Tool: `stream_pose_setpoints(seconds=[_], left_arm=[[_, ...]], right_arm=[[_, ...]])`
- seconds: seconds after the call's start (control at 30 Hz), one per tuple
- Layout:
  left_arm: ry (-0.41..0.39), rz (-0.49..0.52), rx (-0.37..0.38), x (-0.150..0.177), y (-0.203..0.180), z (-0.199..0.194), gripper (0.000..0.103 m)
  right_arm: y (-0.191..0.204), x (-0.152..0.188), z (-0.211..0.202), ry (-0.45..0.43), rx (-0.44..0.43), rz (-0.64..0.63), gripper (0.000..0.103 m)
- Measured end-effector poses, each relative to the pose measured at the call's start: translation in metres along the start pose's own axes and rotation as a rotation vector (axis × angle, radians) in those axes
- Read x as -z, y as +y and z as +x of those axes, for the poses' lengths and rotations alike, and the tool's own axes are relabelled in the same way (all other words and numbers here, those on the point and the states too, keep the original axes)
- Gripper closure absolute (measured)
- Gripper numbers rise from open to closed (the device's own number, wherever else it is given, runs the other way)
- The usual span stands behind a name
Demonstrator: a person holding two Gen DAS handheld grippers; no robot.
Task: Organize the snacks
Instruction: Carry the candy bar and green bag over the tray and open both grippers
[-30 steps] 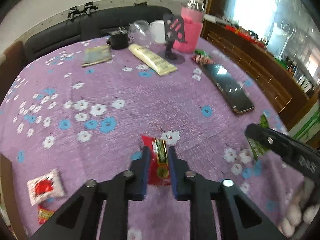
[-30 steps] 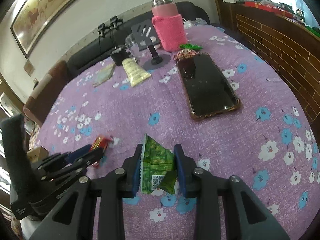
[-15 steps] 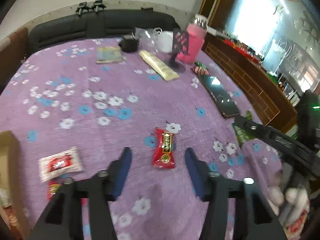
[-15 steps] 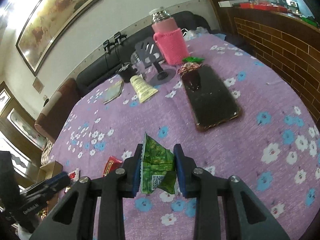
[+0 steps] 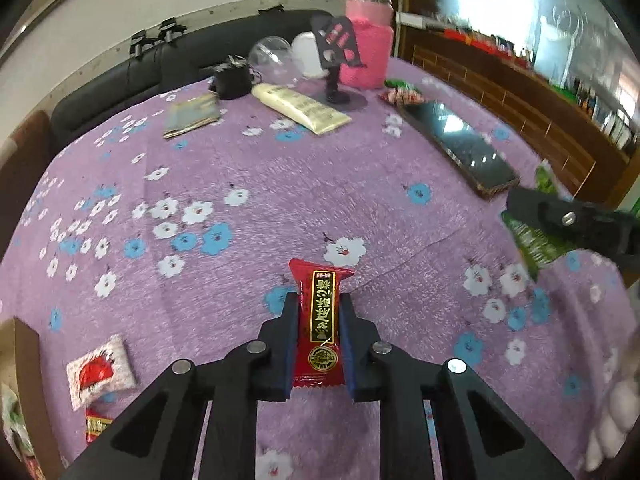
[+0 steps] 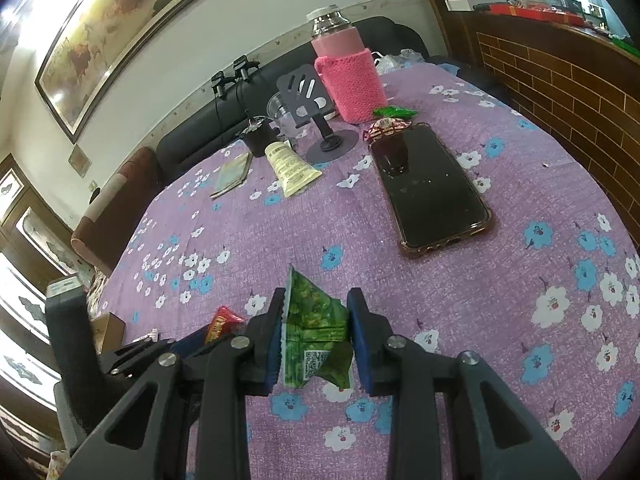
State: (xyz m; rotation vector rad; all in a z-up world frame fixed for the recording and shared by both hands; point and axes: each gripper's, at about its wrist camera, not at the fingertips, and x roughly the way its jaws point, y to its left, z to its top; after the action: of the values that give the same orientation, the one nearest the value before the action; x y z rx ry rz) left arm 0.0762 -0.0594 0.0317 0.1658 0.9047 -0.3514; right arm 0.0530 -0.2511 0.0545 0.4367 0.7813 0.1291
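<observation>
Left wrist view only: the left gripper (image 5: pixel 319 322) is clamped on a glossy red snack bar (image 5: pixel 320 322), with a white-and-red sachet (image 5: pixel 100 372) at 8 o'clock on the purple floral tablecloth (image 5: pixel 280 200). Right wrist view only: the right gripper (image 6: pixel 316 332) pinches a crinkled green snack packet (image 6: pixel 316 332); a flat black phone (image 6: pixel 428 188) lies at 1 o'clock.

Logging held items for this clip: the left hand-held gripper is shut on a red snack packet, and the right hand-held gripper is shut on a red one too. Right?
Not quite. The left hand-held gripper does grip the red snack packet, but the right hand-held gripper is shut on a green snack packet, as the right wrist view shows.
</observation>
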Motion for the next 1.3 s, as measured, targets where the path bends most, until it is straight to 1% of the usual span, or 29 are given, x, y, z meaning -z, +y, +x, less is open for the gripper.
stream_pose_setpoints(seconds=[0.1, 0.17, 0.3, 0.47, 0.57, 0.63, 0.73, 0.83, 1.0, 1.13, 1.3], left_arm=[[-0.043, -0.046, 0.035, 0.005, 0.014, -0.027, 0.086], [-0.078, -0.086, 0.056, 0.012, 0.028, -0.052, 0.086], [-0.150, -0.185, 0.081, 0.033, 0.066, -0.103, 0.085], [-0.240, -0.311, 0.052, 0.073, 0.119, -0.162, 0.085], [-0.272, -0.392, 0.033, 0.100, 0.150, -0.186, 0.085], [-0.287, -0.436, 0.019, 0.117, 0.165, -0.199, 0.085], [-0.307, -0.491, -0.004, 0.141, 0.187, -0.215, 0.085], [-0.326, -0.535, -0.048, 0.163, 0.204, -0.227, 0.085], [-0.319, -0.590, -0.114, 0.199, 0.230, -0.232, 0.085], [-0.311, -0.627, -0.116, 0.214, 0.245, -0.232, 0.085], [-0.309, -0.615, -0.128, 0.213, 0.257, -0.233, 0.085]], right_arm=[[0.002, 0.001, -0.001, -0.008, -0.003, -0.007, 0.074], [0.004, 0.002, -0.002, -0.010, -0.012, -0.014, 0.074], [0.011, 0.005, -0.007, -0.026, -0.034, -0.038, 0.074], [0.026, 0.009, -0.014, -0.054, -0.070, -0.073, 0.074], [0.038, 0.013, -0.016, -0.056, -0.096, -0.096, 0.074], [0.046, 0.015, -0.015, -0.044, -0.096, -0.111, 0.074], [0.064, 0.028, -0.013, -0.006, -0.115, -0.132, 0.074], [0.086, 0.042, -0.013, 0.033, -0.146, -0.159, 0.074], [0.142, 0.060, -0.014, 0.080, -0.203, -0.241, 0.074], [0.196, 0.073, -0.014, 0.111, -0.264, -0.317, 0.074], [0.264, 0.096, -0.005, 0.174, -0.325, -0.414, 0.074]])
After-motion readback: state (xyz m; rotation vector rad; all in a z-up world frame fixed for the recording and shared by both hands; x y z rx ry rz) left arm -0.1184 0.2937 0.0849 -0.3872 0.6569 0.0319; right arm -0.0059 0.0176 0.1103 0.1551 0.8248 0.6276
